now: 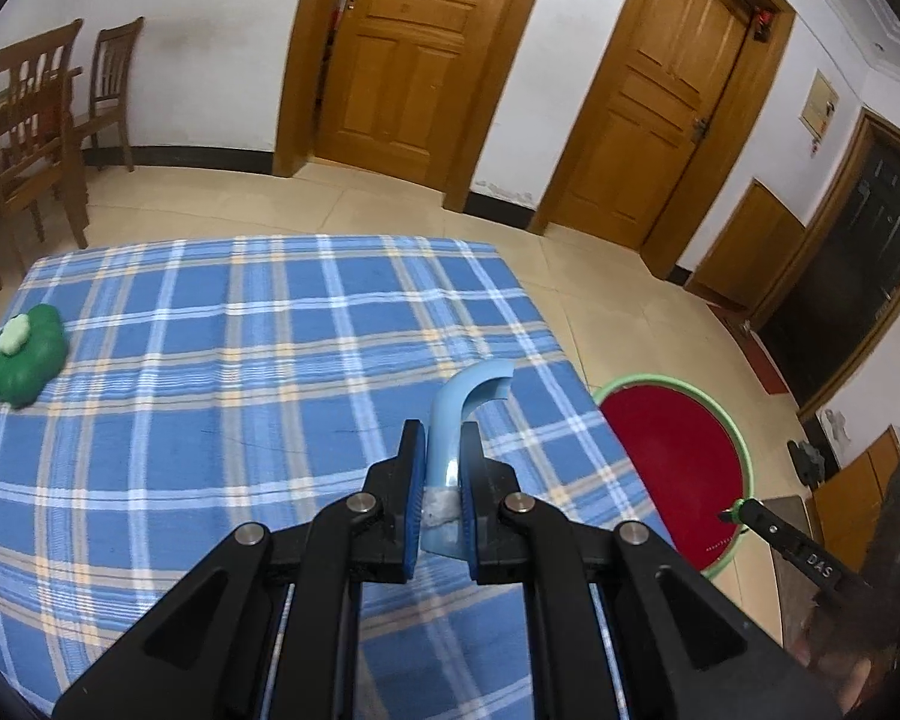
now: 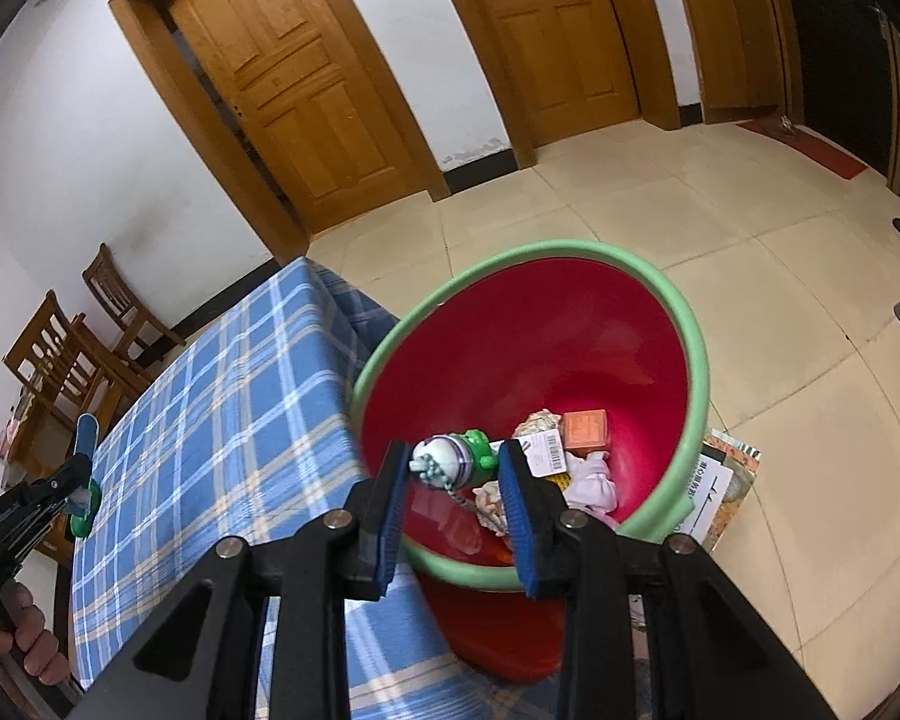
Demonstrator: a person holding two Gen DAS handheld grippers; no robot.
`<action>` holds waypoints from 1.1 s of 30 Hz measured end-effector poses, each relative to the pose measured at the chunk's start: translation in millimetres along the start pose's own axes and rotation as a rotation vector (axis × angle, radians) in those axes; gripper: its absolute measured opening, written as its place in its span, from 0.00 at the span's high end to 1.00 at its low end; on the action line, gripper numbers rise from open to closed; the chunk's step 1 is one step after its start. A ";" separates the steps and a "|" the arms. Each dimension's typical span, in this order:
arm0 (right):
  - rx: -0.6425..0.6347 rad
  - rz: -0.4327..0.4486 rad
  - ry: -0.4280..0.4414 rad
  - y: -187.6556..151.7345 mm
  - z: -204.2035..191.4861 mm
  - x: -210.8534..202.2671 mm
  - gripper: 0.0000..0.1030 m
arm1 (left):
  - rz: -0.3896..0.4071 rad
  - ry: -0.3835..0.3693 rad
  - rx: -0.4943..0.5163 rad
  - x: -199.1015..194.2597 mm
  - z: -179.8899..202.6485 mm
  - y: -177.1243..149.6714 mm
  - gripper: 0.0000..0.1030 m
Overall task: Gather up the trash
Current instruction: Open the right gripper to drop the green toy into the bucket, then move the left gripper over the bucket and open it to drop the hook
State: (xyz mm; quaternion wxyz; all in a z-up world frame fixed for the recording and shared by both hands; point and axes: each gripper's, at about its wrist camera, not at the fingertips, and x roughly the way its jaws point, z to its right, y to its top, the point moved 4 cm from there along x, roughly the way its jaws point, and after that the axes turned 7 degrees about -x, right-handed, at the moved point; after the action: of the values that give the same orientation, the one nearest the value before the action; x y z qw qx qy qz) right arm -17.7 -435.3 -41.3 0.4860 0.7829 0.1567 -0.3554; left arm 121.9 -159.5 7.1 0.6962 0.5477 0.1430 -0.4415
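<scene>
Meanwhile, both grippers carry trash toward the red bin.

Nearest the bin (image 2: 678,324), the right gripper (image 2: 453,468) hangs over its green rim, fingers set wide with a small green-and-white toy (image 2: 453,459) between them; whether they still pinch it, I cannot tell. Beside the bin, over the checked tablecloth (image 1: 222,360), the left gripper (image 1: 444,450) is clamped on a pale blue curved plastic piece (image 1: 465,396). Probably next: drop the toy, swing the blue piece across. Farthest from the bin lies a green flower-shaped item (image 1: 27,354).

Open bin (image 2: 684,324) mouth beside table (image 2: 222,396)

Red, green-rimmed bin (image 2: 600,324); blue-plaid tablecloth (image 1: 240,360)
</scene>
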 end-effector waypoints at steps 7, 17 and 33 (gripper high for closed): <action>0.023 0.016 -0.004 1.6 12.5 -3.5 0.67 | -0.030 -0.024 0.044 8.8 25.2 -4.0 0.90; 0.045 0.061 0.001 6.5 21.2 -18.8 0.66 | -0.081 -0.065 0.111 23.3 61.9 -10.4 0.90; 0.091 0.136 -0.022 13.5 45.7 -40.9 0.61 | -0.188 -0.138 0.245 64.7 132.3 -31.4 0.90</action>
State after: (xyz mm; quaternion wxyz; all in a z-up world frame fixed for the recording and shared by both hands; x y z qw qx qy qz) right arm -56.7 -477.5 -16.1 0.4746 0.8090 0.0812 -0.3371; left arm 96.9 -307.1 -9.6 0.5880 0.5812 0.0907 -0.5552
